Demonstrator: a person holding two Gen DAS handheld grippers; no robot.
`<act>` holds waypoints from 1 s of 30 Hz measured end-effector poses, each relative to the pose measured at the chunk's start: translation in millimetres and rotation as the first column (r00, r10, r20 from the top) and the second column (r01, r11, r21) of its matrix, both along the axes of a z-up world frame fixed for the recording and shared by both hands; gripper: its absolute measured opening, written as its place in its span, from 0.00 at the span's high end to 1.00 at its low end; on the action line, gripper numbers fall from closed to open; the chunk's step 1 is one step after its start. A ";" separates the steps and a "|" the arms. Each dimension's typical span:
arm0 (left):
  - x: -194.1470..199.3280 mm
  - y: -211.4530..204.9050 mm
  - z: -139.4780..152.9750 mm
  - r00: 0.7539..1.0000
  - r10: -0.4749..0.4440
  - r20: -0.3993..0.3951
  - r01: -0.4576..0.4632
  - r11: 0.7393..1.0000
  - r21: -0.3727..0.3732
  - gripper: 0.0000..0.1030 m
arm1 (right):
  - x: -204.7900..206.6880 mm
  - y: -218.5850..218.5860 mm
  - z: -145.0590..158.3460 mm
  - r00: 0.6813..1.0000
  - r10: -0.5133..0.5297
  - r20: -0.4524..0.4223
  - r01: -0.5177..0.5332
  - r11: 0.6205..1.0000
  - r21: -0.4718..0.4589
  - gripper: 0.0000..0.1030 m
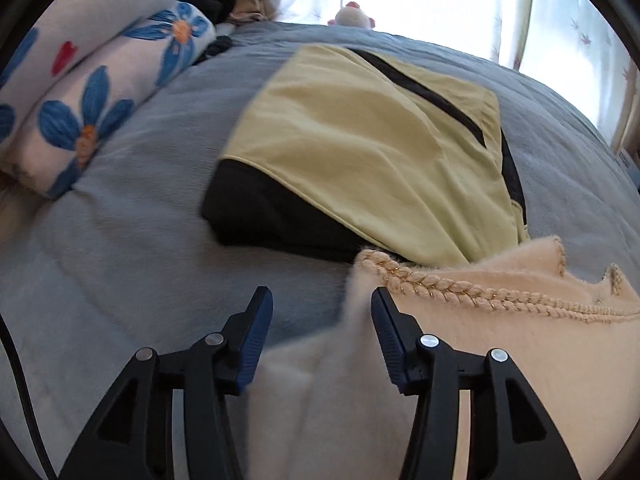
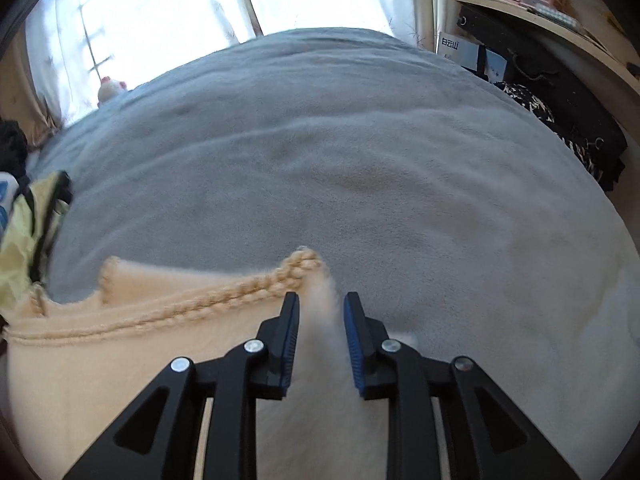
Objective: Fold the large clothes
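On the grey-blue fleece bedspread [image 2: 360, 152], toward six o'clock in both wrist views, lies the fluffy cream knitted garment with braided rope trim [image 1: 500, 336], its trimmed edge running across the near side of the bed. The left gripper [image 1: 322, 334] stands with its jaws moderately wide, a fold of the cream fabric between them but no pad pressing on it. The right gripper [image 2: 322, 332] has a narrower gap, a tuft of the same fabric rising between the blue ribbed pads, seemingly loose rather than pinched. At twelve o'clock from the left gripper sits a folded pale-yellow and black jacket [image 1: 360, 152], its near edge touching the cream garment.

The step in hand looks like letting go after laying a fold down. Next, both grippers would need to back clear of the fabric and find a fresh edge for the following fold.
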State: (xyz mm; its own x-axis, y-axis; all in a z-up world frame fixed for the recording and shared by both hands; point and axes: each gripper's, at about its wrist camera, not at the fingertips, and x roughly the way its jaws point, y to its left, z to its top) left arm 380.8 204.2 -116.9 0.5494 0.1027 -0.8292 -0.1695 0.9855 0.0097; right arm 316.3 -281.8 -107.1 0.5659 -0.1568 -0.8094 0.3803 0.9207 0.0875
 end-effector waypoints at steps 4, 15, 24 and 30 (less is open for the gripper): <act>-32.4 -20.2 27.1 0.998 -0.042 0.048 0.043 0.999 -0.021 0.52 | -14.5 49.3 17.6 0.991 0.127 0.036 -0.129 0.990 0.051 0.77; -96.2 -137.0 1.4 0.971 -0.235 0.039 0.238 0.968 -0.084 0.51 | -22.1 185.3 -10.8 0.911 0.412 -0.017 -0.410 0.910 0.064 0.77; -79.1 -58.1 -3.3 0.991 -0.123 0.042 0.124 0.992 -0.003 0.37 | -40.9 25.6 -27.8 0.995 0.084 -0.046 -0.087 0.994 -0.068 0.73; -85.8 -18.0 0.2 0.996 -0.086 0.022 0.087 0.993 -0.082 0.46 | -61.8 11.9 -14.5 0.997 0.070 -0.041 -0.070 0.997 -0.016 0.88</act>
